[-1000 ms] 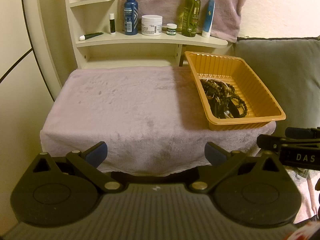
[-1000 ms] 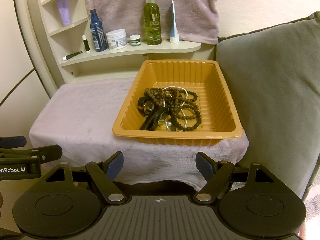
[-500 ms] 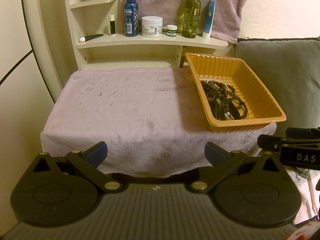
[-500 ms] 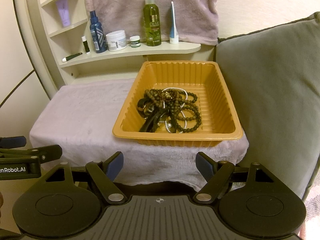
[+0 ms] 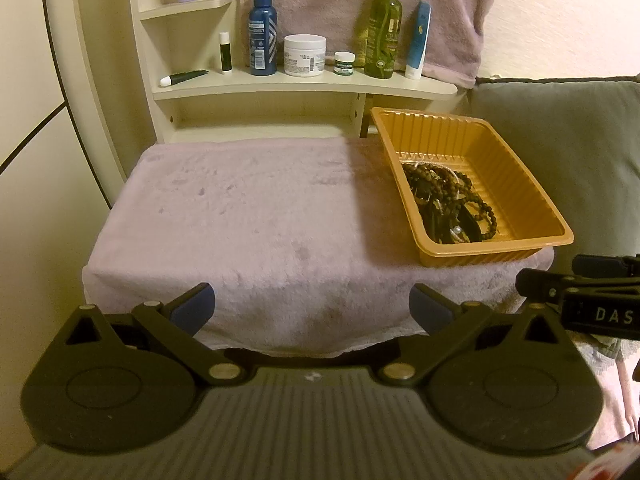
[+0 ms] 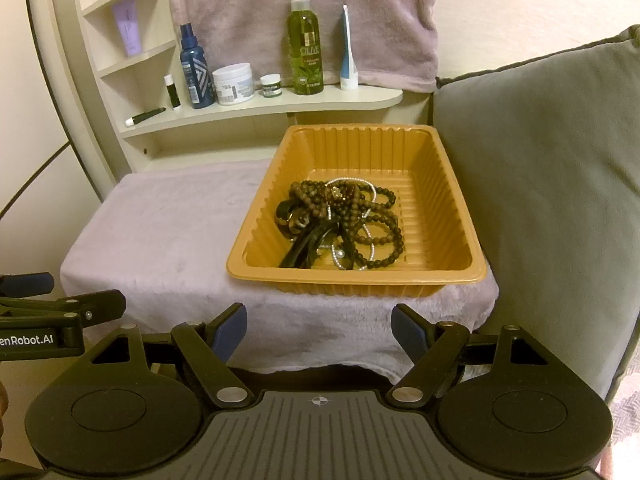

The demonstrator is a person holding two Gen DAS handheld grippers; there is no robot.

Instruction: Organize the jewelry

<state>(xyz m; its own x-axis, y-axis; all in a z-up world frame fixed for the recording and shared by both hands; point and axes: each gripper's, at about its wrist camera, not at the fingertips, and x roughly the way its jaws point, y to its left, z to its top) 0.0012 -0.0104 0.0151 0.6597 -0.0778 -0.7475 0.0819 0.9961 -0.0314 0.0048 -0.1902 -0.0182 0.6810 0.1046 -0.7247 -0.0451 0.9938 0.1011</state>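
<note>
An orange ribbed plastic tray [image 6: 452, 208] [image 5: 516, 184] stands on the right part of a small table covered with a pale purple towel [image 5: 256, 216] [image 6: 160, 232]. A tangled pile of dark bead bracelets, a pearl strand and dark bands [image 6: 340, 220] [image 5: 448, 200] lies in the tray. My left gripper [image 5: 312, 308] is open and empty, before the table's front edge. My right gripper [image 6: 318, 330] is open and empty, in front of the tray. Each gripper shows at the edge of the other's view.
A cream shelf unit [image 5: 304, 84] behind the table holds a blue bottle [image 5: 262, 36], a white jar [image 5: 304, 56], a green spray bottle [image 6: 305, 48] and tubes. A towel hangs behind it. A grey cushion [image 6: 552, 184] stands right of the tray.
Both views have shifted slightly; the scene sits a little lower in frame, as if both grippers tilted or rose a bit. The jewelry and tray have not moved.
</note>
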